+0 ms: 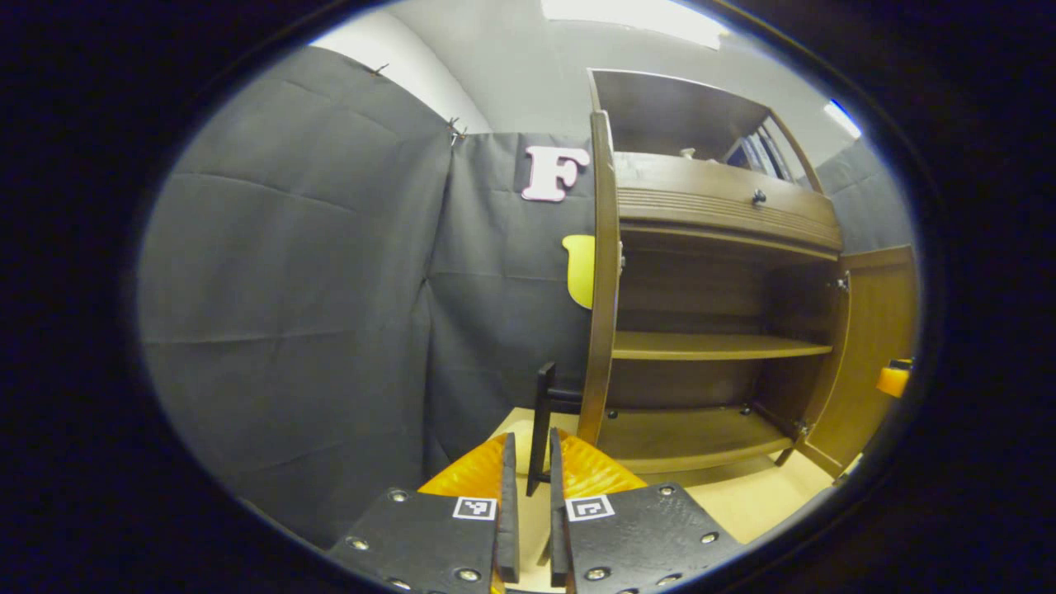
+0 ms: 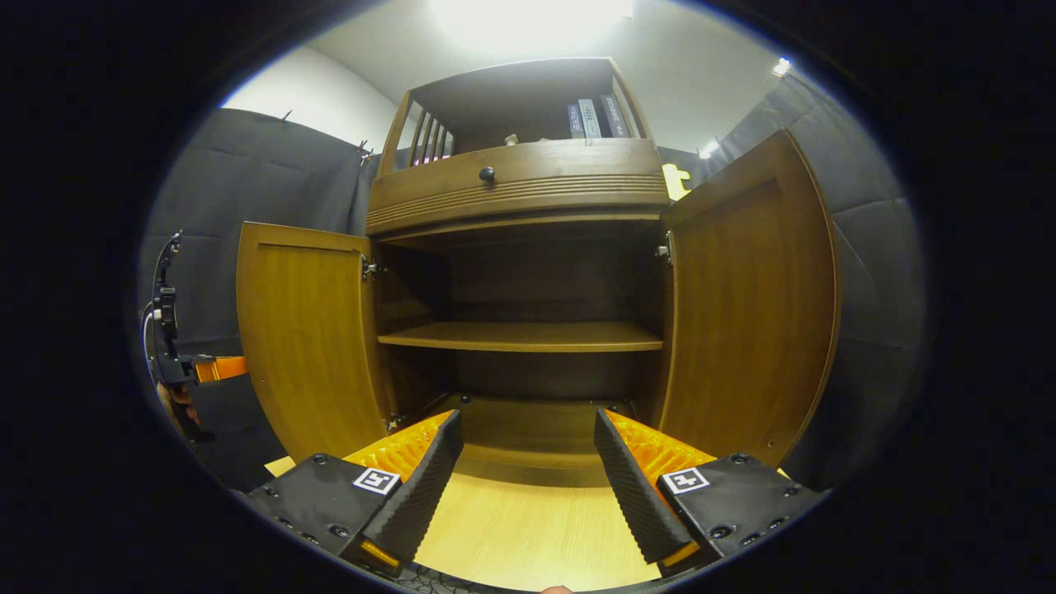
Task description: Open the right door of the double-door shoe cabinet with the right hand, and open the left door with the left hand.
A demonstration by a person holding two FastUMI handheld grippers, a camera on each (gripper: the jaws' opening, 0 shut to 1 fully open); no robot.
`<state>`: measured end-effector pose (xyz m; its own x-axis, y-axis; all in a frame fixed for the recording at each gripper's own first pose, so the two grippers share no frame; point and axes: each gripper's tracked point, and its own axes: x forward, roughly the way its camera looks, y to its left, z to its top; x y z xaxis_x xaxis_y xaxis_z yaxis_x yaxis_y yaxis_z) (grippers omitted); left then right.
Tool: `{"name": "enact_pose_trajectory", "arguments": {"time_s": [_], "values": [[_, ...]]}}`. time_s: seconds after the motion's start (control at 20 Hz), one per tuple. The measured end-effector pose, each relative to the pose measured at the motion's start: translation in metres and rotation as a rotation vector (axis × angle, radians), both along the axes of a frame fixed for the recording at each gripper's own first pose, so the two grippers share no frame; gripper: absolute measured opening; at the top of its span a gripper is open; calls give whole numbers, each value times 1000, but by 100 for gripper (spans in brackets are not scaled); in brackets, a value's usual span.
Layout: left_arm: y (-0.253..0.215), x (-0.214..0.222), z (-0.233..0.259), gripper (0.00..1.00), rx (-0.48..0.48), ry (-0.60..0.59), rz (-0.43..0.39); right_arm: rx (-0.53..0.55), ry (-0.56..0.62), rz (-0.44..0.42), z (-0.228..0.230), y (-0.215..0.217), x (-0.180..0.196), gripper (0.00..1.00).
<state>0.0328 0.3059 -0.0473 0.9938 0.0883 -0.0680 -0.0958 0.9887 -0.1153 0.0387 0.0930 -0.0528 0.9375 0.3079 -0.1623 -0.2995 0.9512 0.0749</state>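
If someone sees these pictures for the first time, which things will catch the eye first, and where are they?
In the right gripper view, the shoe cabinet fills the middle, its left door and right door both swung wide, showing a bare shelf. The right gripper sits open at the bottom, in front of it. In the left gripper view, the left gripper is closed on the left door's black handle.

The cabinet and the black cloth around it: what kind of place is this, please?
Probably a recording booth set up like a home corner, not a lived-in room. Black cloth hangs as walls, pinned at the top. A wooden shoe cabinet stands with both doors open and its shelves bare, on a pale wood floor.
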Motion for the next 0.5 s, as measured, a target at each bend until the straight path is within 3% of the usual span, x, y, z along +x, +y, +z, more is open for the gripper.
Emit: {"name": "enact_pose_trajectory", "arguments": {"time_s": [0.15,0.2,0.3,0.5], "values": [[-13,-12,20,19,12,-36,-13,-16,-16,-32,9,-14,0,99],[-23,-14,29,12,13,-47,-31,-16,-20,-37,12,-17,-1,99],[-40,-18,46,19,36,-73,-57,-9,-30,-51,18,-25,-3,97],[-79,-30,63,13,56,-89,-126,-14,-57,-100,32,-44,-7,96]]}}
